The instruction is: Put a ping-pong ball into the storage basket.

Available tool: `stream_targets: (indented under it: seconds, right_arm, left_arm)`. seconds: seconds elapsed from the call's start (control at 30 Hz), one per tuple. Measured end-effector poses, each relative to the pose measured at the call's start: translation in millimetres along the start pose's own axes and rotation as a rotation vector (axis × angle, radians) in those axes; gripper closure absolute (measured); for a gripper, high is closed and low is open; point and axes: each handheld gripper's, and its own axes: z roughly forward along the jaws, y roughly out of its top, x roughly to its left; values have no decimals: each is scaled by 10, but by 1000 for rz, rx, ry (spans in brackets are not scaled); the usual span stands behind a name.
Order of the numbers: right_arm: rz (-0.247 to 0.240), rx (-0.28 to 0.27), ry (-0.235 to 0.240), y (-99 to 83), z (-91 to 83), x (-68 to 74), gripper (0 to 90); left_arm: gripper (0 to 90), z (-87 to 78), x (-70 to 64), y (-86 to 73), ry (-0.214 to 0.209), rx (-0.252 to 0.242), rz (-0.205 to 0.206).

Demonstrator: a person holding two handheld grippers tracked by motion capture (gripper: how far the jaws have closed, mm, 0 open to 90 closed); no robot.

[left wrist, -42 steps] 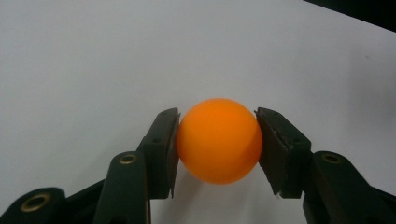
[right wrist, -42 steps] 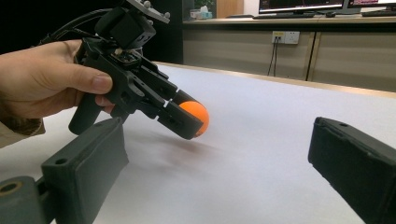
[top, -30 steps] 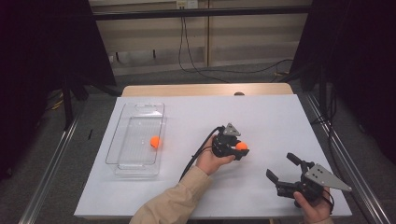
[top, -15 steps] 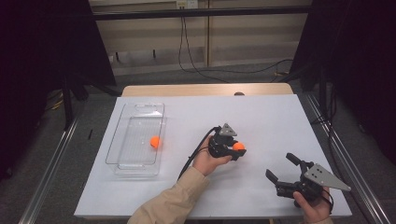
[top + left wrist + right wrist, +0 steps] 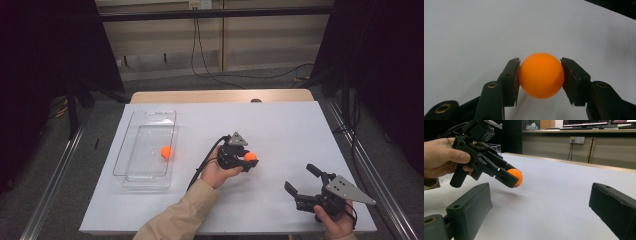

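Ball (image 5: 541, 75) number two, orange, is getting pinched dead centre between the left tool's (image 5: 247, 161) pads, just above the white table (image 5: 280, 130), so it isn't rolling off. Its twin (image 5: 165, 152) is sitting in the clear tray (image 5: 145, 114) over to the left, probably the drop spot. Right tool (image 5: 303, 184) is hanging spread wide, holding nothing, out of the way.

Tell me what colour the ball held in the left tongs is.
Orange, plain with no pattern. The ball shows best in the left gripper view.
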Motion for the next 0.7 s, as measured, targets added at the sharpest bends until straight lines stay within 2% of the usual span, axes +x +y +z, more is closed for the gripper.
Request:
stream_targets:
  seconds: [0.23, 0.7]
  right_arm:
    - [-4, 0, 3, -1, 4, -2, 37]
    - [-9, 1, 2, -2, 8, -5, 37]
  left_arm:
    - [510, -44, 2, 7, -6, -4, 4]
    - [510, -118, 48, -20, -3, 3, -16]
